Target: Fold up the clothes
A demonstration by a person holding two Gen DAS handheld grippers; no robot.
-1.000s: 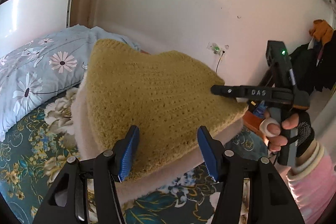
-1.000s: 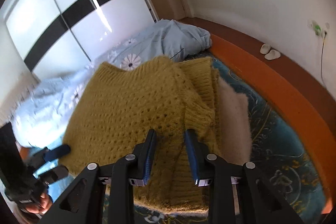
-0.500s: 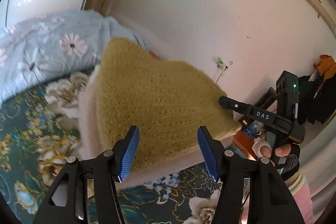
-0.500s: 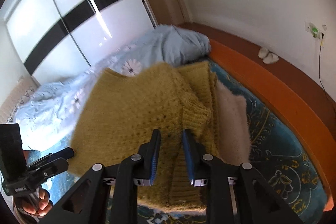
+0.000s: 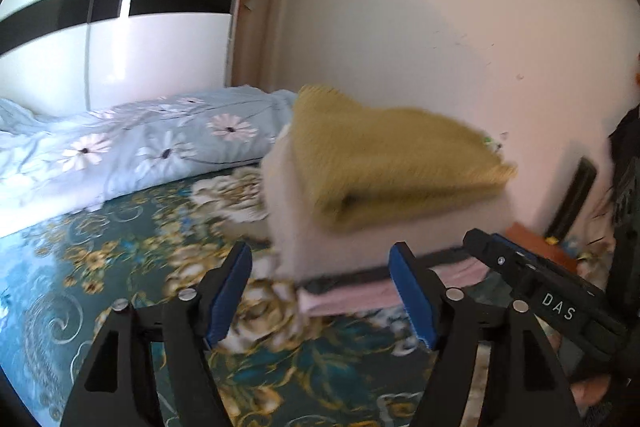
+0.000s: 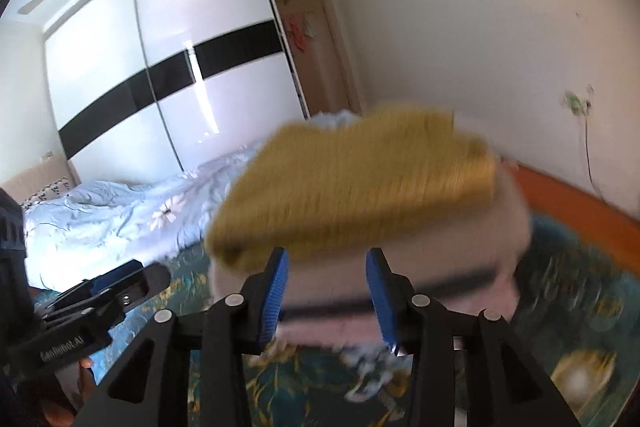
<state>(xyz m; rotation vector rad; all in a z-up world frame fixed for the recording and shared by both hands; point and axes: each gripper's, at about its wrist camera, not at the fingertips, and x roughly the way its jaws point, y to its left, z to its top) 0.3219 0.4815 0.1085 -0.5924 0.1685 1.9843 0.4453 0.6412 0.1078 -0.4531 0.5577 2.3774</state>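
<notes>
Folded mustard knit sweater (image 5: 392,167) sits top of stack on bed: fluffy cream garment (image 5: 384,235) under it, thin dark layer, then pink garment (image 5: 360,297) at bottom. Stack rests on teal floral bedspread (image 5: 120,267).

Left gripper (image 5: 322,297) jaws apart, nothing btwn, just short of stack. Right gripper (image 6: 326,293) also apart, empty, close to stack front.

Around: crumpled pale-blue daisy duvet (image 5: 132,151) behind, white wardrobe w/ black stripe (image 6: 160,67), wall socket w/ cord (image 6: 576,103), orange bed edge (image 6: 580,203). Frames blurry.
</notes>
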